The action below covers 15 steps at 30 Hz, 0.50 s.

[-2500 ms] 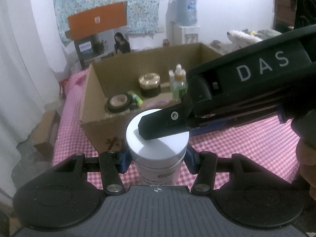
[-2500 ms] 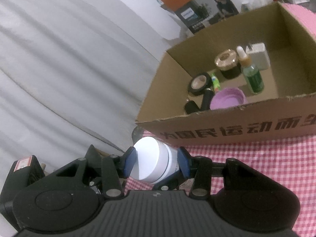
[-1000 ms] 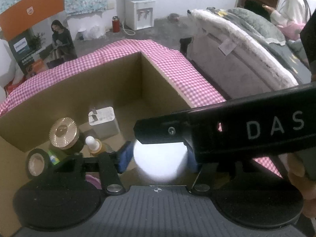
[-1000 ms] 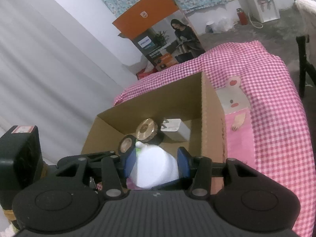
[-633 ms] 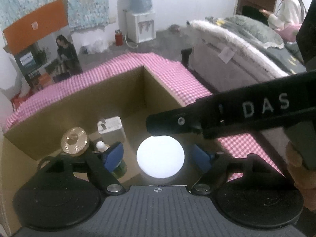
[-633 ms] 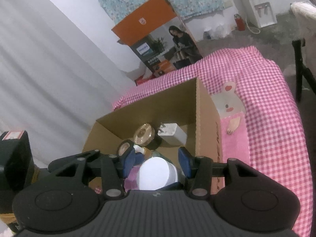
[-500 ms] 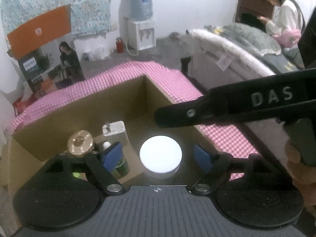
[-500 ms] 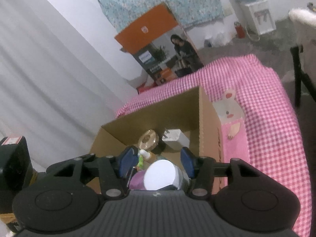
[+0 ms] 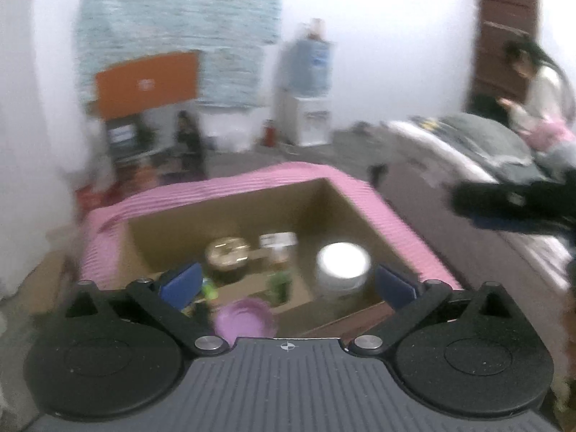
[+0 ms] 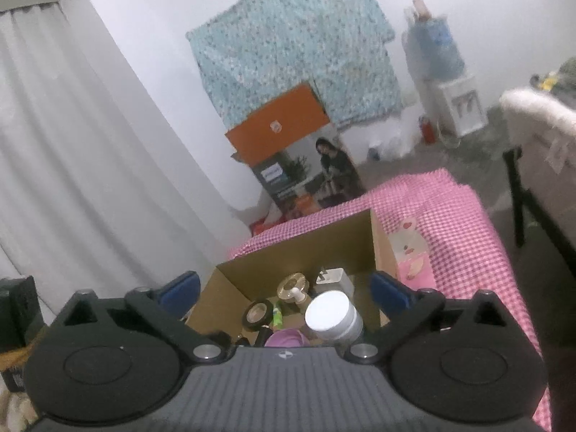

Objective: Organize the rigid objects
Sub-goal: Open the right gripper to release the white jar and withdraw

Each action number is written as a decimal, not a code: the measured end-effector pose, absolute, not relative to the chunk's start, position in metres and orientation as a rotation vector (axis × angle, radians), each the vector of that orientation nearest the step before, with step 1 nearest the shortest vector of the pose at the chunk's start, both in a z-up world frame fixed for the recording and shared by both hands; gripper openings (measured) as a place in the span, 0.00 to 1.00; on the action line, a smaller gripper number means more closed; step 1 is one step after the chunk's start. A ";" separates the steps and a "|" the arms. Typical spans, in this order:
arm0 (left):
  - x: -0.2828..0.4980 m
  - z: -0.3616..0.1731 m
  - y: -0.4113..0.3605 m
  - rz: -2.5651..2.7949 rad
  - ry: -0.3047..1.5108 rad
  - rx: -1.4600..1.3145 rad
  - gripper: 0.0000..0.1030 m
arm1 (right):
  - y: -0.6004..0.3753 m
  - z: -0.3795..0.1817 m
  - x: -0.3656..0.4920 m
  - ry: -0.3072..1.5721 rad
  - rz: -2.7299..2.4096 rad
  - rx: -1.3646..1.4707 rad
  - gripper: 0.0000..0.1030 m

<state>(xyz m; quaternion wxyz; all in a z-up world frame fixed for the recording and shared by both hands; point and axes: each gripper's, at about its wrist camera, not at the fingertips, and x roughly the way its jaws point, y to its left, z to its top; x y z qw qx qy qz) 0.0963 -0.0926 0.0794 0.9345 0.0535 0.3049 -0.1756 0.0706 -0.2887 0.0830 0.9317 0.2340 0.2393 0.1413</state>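
Observation:
A white-lidded jar (image 9: 343,264) stands inside the open cardboard box (image 9: 363,212) at its right side; it also shows in the right wrist view (image 10: 333,315). My left gripper (image 9: 288,282) is open and empty above the box's near edge. My right gripper (image 10: 284,288) is open and empty above the same box (image 10: 374,237). The box also holds a gold-lidded jar (image 9: 226,252), a white charger (image 9: 277,239), a green dropper bottle (image 9: 279,284), a purple lid (image 9: 244,320) and a tape roll (image 10: 256,315). The left wrist view is blurred.
The box sits on a table with a pink checked cloth (image 10: 464,230). A bed (image 9: 478,151) and a seated person (image 9: 540,82) are at the right. A water dispenser (image 9: 309,82) and an orange-topped carton (image 10: 288,151) stand by the far wall. The other gripper's arm (image 9: 511,205) crosses at right.
Both grippers opened and let go of the white jar, which now stands in the box. Both have pulled up and back from the box.

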 end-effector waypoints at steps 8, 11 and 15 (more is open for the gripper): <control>0.098 0.057 -0.063 -0.182 0.698 0.027 1.00 | -0.252 0.072 0.043 0.514 0.156 0.341 1.00; 0.103 0.049 -0.054 -0.134 0.713 0.001 1.00 | -0.231 0.065 0.047 0.536 0.114 0.270 1.00; 0.102 0.044 -0.046 -0.092 0.687 0.020 1.00 | -0.206 0.055 0.061 0.571 0.063 0.186 1.00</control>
